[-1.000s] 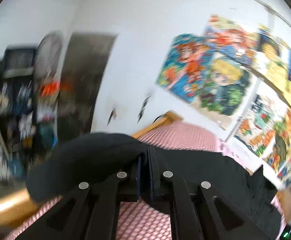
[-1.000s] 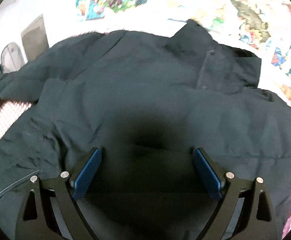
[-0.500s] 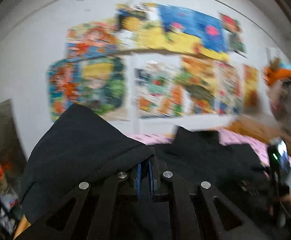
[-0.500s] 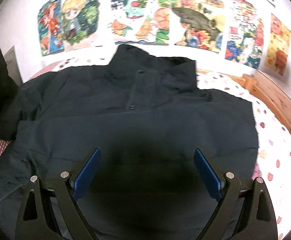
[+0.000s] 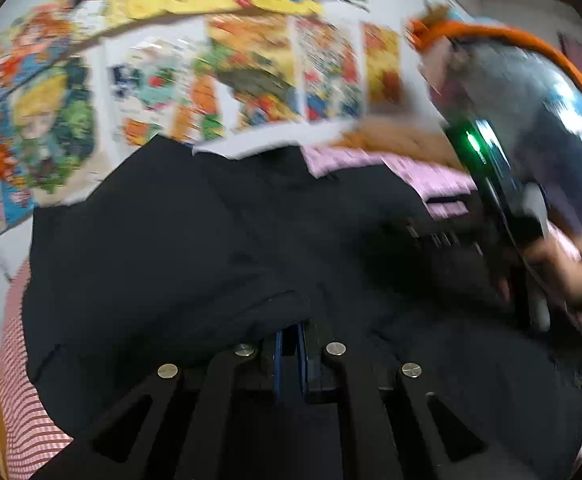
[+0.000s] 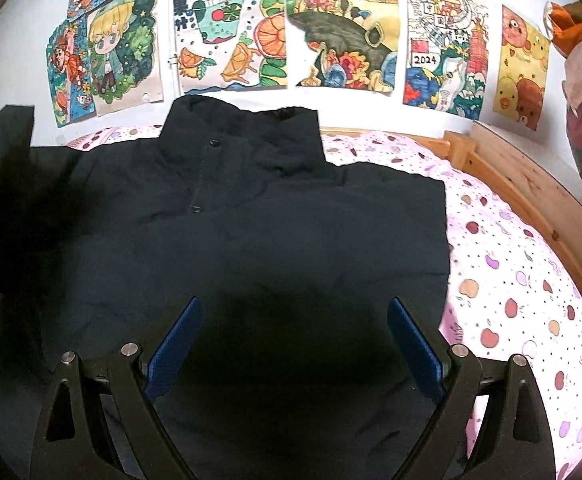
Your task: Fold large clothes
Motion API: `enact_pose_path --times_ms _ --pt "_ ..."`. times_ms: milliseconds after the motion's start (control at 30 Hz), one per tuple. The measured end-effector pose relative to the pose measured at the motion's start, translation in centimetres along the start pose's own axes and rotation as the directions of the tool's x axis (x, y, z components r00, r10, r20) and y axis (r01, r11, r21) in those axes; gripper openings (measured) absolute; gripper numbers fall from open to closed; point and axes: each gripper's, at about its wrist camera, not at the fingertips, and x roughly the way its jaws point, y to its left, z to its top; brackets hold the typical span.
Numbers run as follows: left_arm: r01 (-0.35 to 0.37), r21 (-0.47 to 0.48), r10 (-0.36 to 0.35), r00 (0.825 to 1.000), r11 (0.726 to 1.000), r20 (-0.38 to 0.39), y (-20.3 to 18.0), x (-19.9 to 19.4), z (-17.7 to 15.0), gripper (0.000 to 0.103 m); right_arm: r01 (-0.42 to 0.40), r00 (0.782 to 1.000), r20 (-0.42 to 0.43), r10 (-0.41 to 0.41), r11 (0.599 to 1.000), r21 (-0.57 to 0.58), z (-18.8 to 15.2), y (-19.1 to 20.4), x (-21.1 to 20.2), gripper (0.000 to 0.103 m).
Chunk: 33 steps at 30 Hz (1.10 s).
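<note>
Jacket: spread flat on the bed — collar toward the posters.
Left claw: clamped on a jacket fold; only its view shows this.
Right claw: jaws apart, empty — above the jacket.

The left gripper has swung the pinched sleeve of the dark navy padded jacket from beyond the bed's edge across over the jacket's body; the right gripper has shifted toward the collar
</note>
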Motion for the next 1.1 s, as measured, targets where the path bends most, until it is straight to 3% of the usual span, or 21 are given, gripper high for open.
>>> enact_pose_path --times_ms 233,433,567,633,667,700,800,967,1033,1100 --pt "0.091 0.126 -0.074 0.988 0.988 -0.133 -4.5 1.5 -1.8 0.009 0.012 1.000 -0.020 -0.013 1.000 -0.027 -0.7 -0.4 0.4 0.091" --pt "0.128 0.103 -0.102 0.969 0.986 -0.224 -4.6 2.1 -2.8 0.011 -0.008 0.999 -0.034 0.009 1.000 0.024 -1.3 -1.5 0.4 0.091" --pt "0.181 0.111 -0.149 0.957 0.977 -0.250 -4.7 1.4 -3.6 0.029 -0.128 0.991 0.049 0.124 0.987 0.095 -1.3 -2.6 -1.3 0.091" --pt "0.198 0.121 -0.165 0.957 0.973 -0.239 -4.8 0.4 -4.2 0.051 -0.160 0.985 0.079 0.153 0.983 0.095 -1.2 -2.6 -1.9 0.091" --pt "0.199 0.124 -0.168 0.959 0.972 -0.228 -4.8 0.1 -4.3 0.069 -0.180 0.981 0.094 0.172 0.979 0.090 -1.0 -2.5 -2.2 0.091" --pt "0.192 0.127 -0.163 0.965 0.973 -0.206 -4.7 -0.6 -4.5 0.077 -0.195 0.978 0.093 0.187 0.977 0.083 -1.0 -2.3 -2.2 0.091" --pt "0.182 0.119 -0.159 0.971 0.976 -0.177 -4.1 -2.3 -4.8 0.077 -0.232 0.971 0.078 0.227 0.970 0.068 -1.2 -1.3 -2.0 0.091" --pt "0.150 0.000 -0.148 0.979 0.989 -0.139 -0.6 -4.0 -4.6 0.078 -0.279 0.960 0.041 0.277 0.960 0.025 -1.8 1.0 -1.8 0.091" --pt "0.082 -0.079 -0.091 0.989 0.994 -0.120 1.7 -4.7 -4.6 0.078 -0.293 0.955 0.037 0.294 0.956 -0.028 -1.9 2.8 -2.2 0.091" --pt "-0.031 -0.152 0.012 0.993 0.988 -0.120 3.9 -4.9 -4.6 0.080 -0.308 0.950 0.033 0.312 0.948 -0.086 -2.0 4.6 -2.8 0.091"
